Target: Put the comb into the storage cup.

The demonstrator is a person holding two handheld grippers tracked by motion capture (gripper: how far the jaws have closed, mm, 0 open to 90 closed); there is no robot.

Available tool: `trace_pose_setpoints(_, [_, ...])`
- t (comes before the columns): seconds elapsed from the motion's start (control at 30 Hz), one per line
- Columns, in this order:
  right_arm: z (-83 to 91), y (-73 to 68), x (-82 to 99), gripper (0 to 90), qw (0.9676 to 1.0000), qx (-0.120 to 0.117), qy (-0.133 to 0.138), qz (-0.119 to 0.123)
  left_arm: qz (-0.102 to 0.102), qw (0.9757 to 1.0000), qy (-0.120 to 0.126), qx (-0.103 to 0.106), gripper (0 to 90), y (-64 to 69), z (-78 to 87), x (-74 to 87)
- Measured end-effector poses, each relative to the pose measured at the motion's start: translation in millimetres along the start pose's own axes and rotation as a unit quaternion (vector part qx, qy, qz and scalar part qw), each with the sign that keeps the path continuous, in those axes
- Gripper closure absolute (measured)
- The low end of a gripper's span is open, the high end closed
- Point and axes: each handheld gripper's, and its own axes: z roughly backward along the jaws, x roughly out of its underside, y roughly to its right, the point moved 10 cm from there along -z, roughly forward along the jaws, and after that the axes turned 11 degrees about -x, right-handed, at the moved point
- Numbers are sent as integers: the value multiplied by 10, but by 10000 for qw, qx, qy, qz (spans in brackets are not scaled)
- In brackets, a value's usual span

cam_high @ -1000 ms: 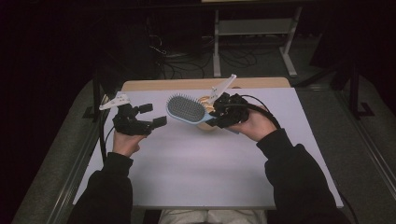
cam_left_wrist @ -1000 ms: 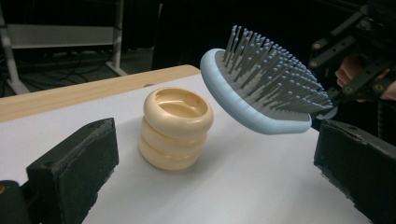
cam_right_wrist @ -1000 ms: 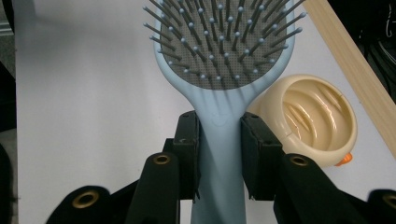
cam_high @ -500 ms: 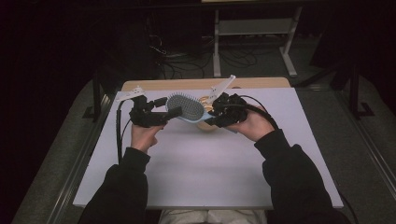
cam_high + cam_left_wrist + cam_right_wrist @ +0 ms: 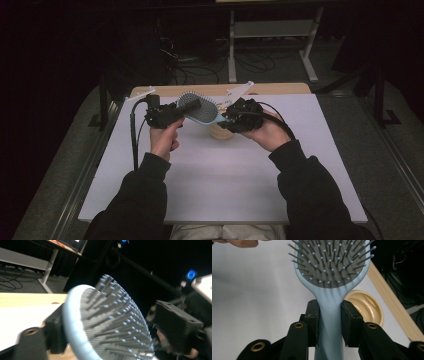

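Note:
A light blue hairbrush [image 5: 202, 114] hangs level above the white tabletop [image 5: 225, 185], bristles up. My right gripper [image 5: 227, 119] is shut on its handle; in the right gripper view both pads [image 5: 312, 315] clamp the handle [image 5: 329, 322] below the bristle head [image 5: 332, 267]. My left gripper [image 5: 192, 108] has come in from the left, and its jaws have just been closing with the brush head [image 5: 107, 322] between them. One pad [image 5: 53, 335] sits against the head's back. The other pad [image 5: 175, 327] meets the bristle tips.
A tan round dish [image 5: 220, 132] lies on the table under the brush, and shows behind the handle as the dish [image 5: 364, 305]. A wooden strip [image 5: 280, 89] runs along the table's far edge. Beyond it are a metal stand and cables on a dark floor.
My left hand has moved right from an open stance beside the brush and its jaws have closed around the brush head. The right hand and the brush have kept still.

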Motion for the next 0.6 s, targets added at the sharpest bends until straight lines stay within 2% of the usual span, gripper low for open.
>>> trace_pose_setpoints(0.03, [2,3,1,686,10000,15,8,-16,-37,10000,19,-8,327,-2,3,-8])
trace_pose_setpoints(0.13, [-11,17,10,686,10000,84,-39,-6,157,9998,23,93,414,4,6,-40])
trace_pose_setpoints(0.17, [-17,24,16,685,9999,115,-52,-5,166,9998,-15,135,439,6,5,-43])
trace_pose_setpoints(0.27, [-27,32,34,686,9999,132,-55,-39,238,9991,-69,333,488,29,6,-71])
trace_pose_setpoints(0.37, [-31,39,37,686,9999,144,-49,-69,258,9990,-84,364,517,44,-5,-95])
trace_pose_setpoints(0.47, [-27,51,32,687,9998,174,-29,-100,66,9991,-1,417,537,102,-5,-142])
trace_pose_setpoints(0.6, [1,48,10,682,9997,113,123,-185,-367,9981,142,465,540,230,13,-203])
